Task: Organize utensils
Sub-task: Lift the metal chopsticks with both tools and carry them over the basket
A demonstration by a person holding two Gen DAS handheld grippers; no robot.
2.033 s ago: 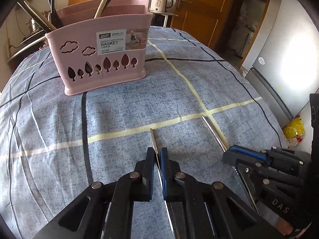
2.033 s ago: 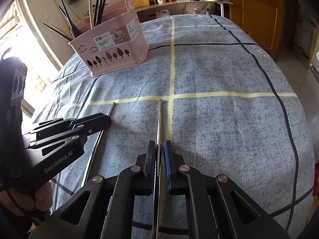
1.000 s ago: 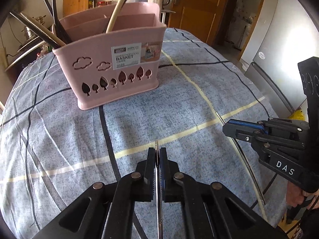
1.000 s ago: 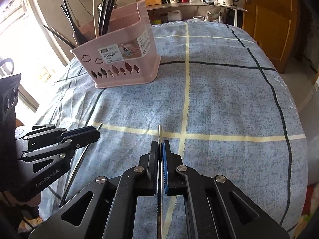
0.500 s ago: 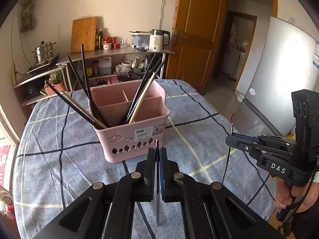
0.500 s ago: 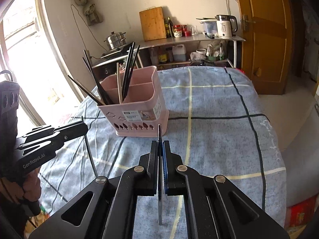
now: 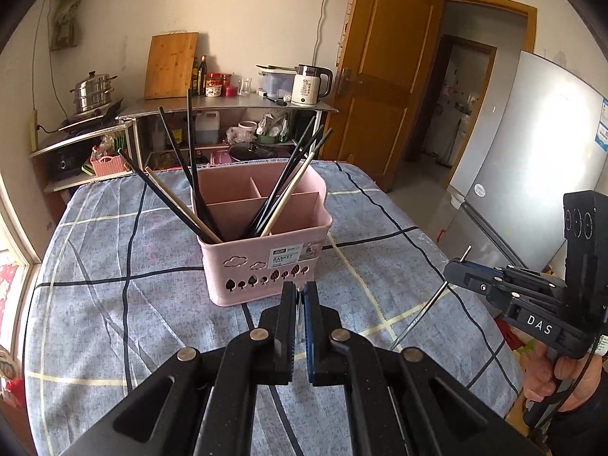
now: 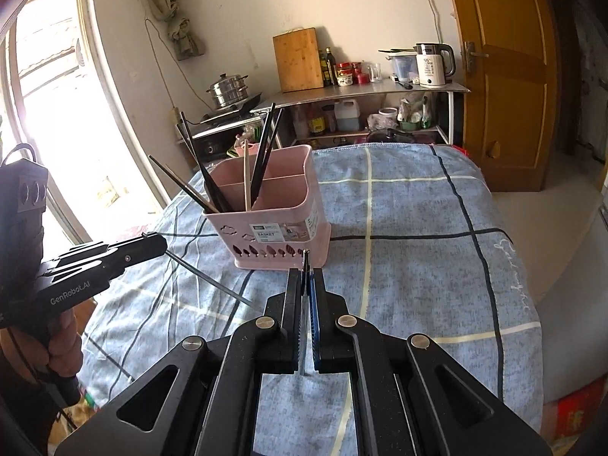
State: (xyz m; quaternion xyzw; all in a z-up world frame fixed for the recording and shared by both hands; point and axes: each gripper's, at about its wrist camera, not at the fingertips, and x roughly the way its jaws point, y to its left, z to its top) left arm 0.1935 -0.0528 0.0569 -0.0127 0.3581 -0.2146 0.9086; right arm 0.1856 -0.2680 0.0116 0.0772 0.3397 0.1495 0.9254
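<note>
Chopsticks (image 7: 292,186) were seen standing in a pink basket (image 7: 266,262), which was set on a table covered by a blue checked cloth (image 7: 114,304). Most of the sticks were black and a few were pale, and they were leaned out over the rim at the front of the basket. Its back boxes looked bare. One thin metal chopstick (image 7: 300,317) was held in the left gripper (image 7: 300,296), whose two jaws were pressed tight on it, up above the cloth and just in front of the basket. In the right wrist view the same stick (image 8: 212,279) was seen sloping down out of that gripper (image 8: 161,243) toward the cloth. A second metal chopstick (image 8: 305,304) was pinched the same way in the right gripper (image 8: 305,277), with its tip poking up past the jaws near the basket's (image 8: 281,235) front wall. That stick (image 7: 425,309) was also seen from the left wrist, slanted across the right gripper (image 7: 454,266), and a hand (image 7: 558,376) was wrapped around the handle. A kettle (image 8: 433,64) and a cutting board (image 8: 298,59) were seen on a shelf far behind.
</note>
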